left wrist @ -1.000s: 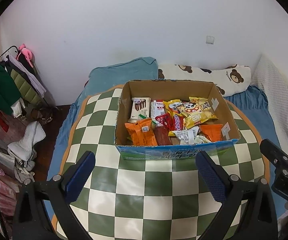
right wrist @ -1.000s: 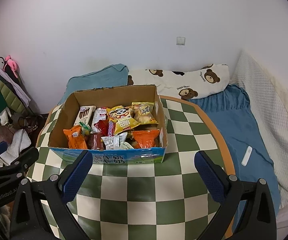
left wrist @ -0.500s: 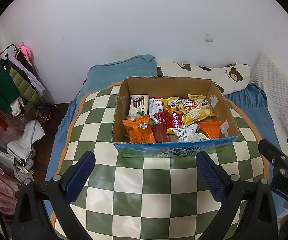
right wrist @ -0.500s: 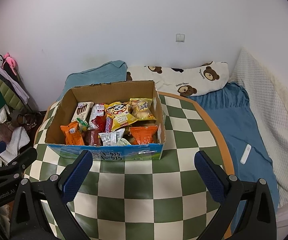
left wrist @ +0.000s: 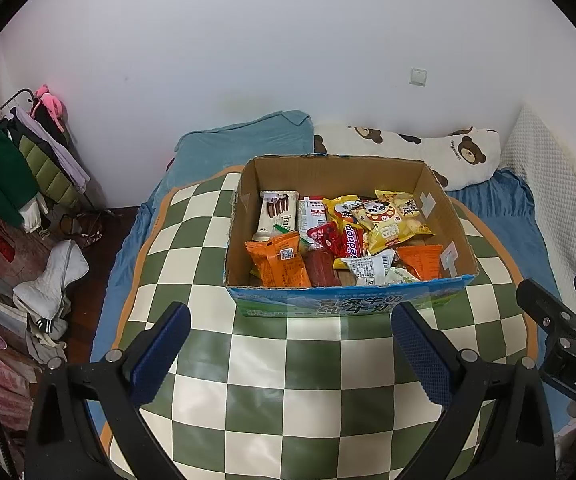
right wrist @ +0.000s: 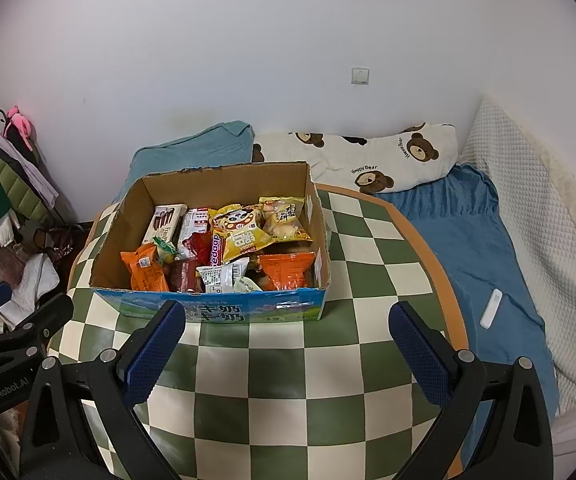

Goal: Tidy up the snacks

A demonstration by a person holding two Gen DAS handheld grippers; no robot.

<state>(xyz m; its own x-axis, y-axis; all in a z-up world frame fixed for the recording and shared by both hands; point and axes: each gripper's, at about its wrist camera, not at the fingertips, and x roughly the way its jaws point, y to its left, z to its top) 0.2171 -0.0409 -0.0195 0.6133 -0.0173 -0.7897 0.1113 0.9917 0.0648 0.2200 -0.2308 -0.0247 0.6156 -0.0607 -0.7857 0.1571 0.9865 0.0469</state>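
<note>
So: both grippers hang over the near part of the checkered worktop (left wrist: 288,380), short of everything. Left gripper (left wrist: 288,350) is spread wide with nothing between the fingers; right gripper (right wrist: 285,344) likewise, empty. Next out, the cardboard box (left wrist: 348,304) sits on the worktop with the snacks piled loose inside, overlapping each other. Risks as I see them: the near wall of the box stands between the grippers and the packets, so a low approach likely clips the rim and shoves the whole box back across the worktop, since it looks light and nothing braces it. The orange packet (left wrist: 281,262) and the white packet (left wrist: 368,268) sit nearest the front wall, wedged against neighbours, so a pinch there probably drags a second packet along or slips off the glossy film. Deeper in, the yellow panda bag (left wrist: 388,224) looks puffy; squeezing hard may crush the contents. Beyond the box the worktop ends close to the bed (right wrist: 468,232), so a pushed box could tip off the far edge.
</note>
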